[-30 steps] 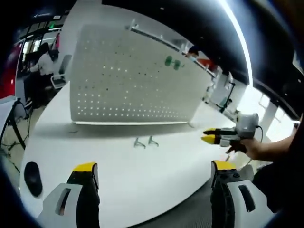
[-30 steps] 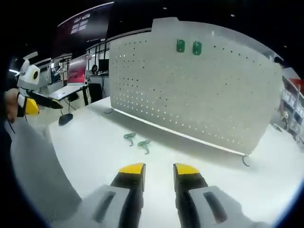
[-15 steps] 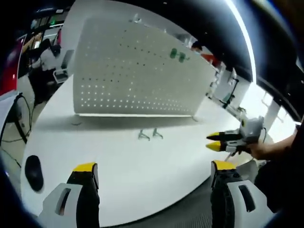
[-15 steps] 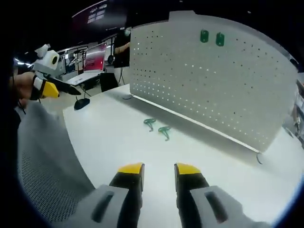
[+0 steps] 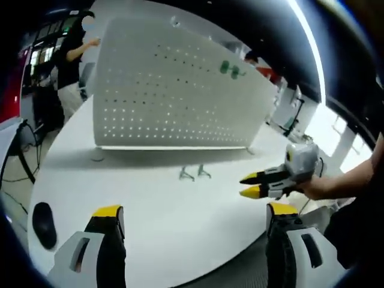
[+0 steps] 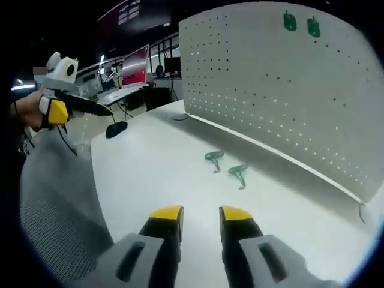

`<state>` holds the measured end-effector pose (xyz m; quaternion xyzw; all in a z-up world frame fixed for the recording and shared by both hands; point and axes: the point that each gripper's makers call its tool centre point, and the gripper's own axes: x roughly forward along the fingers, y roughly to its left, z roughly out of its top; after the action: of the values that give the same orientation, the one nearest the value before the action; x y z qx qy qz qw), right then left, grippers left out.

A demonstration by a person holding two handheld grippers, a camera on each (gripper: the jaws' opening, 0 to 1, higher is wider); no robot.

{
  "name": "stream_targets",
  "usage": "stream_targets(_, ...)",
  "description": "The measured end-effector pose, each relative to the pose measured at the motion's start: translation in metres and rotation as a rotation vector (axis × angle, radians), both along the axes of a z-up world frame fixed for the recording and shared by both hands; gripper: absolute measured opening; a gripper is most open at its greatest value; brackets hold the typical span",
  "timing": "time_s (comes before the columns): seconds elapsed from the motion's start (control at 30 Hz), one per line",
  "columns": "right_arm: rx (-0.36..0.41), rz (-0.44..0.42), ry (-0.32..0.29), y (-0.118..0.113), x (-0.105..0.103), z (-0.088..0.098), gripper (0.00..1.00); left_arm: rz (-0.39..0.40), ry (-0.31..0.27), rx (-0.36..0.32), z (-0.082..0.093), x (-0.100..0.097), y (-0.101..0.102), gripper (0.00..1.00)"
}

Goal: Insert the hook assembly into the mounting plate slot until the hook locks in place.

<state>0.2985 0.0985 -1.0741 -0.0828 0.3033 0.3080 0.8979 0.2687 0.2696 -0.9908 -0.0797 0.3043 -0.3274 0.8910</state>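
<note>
A white pegboard [image 5: 174, 90] [image 6: 270, 90] stands upright on the white table [image 5: 150, 204], with two green hooks [image 5: 228, 68] [image 6: 300, 24] mounted near its top. Two loose green hooks lie on the table in front of the board [image 5: 195, 174], one [image 6: 214, 158] beside the other [image 6: 239, 174]. My left gripper [image 5: 195, 211] is wide open and holds nothing, well short of the loose hooks. My right gripper [image 6: 201, 215] is narrowly open and holds nothing. It comes in from the right [image 5: 249, 185], held by a hand, just right of the loose hooks. The left gripper [image 6: 66, 105] shows at upper left.
A black mouse [image 5: 43, 222] [image 6: 116, 128] lies near the table's left edge. Grey mesh [image 6: 54, 204] covers the lower left of the right gripper view. A person [image 5: 72, 54] stands behind the board's left end, and desks with monitors [image 6: 135, 63] stand further back.
The right gripper has moved in toward the two loose hooks, which now look larger and nearer in its view. Both jaw gaps are unchanged. The person behind the board has shifted.
</note>
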Motion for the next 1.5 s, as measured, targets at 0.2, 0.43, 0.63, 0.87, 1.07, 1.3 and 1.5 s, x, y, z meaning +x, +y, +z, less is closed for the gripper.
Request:
stream_targets(0.2,-0.025,0.071,0.002,0.026,0.031,-0.012,0.18,0.005,0.014,0.002,-0.005,0.002,0.003,0.99)
stream_targets(0.43,-0.068,0.106,0.016,0.040,0.066,-0.030,0.15,0.035,0.011,-0.013,-0.002,0.008,0.011,0.99)
stream_targets(0.63,-0.124,0.084,0.063,0.035,0.090,-0.048,0.14,0.052,0.017,-0.009,-0.005,0.007,0.023,0.98)
stream_targets(0.87,-0.141,0.089,0.066,0.039,0.102,-0.057,0.12,0.067,0.032,-0.015,-0.008,0.009,0.026,0.97)
stream_targets(1.07,-0.140,0.078,0.085,0.040,0.110,-0.060,0.09,0.047,0.047,-0.018,-0.013,0.005,0.018,0.97)
stream_targets(1.3,-0.186,0.123,0.056,0.048,0.109,-0.059,0.01,0.059,0.054,-0.035,-0.014,0.003,0.017,0.96)
stream_targets(1.5,-0.104,0.005,0.082,0.042,0.112,-0.052,0.00,0.055,0.043,-0.030,-0.011,0.003,0.017,0.96)
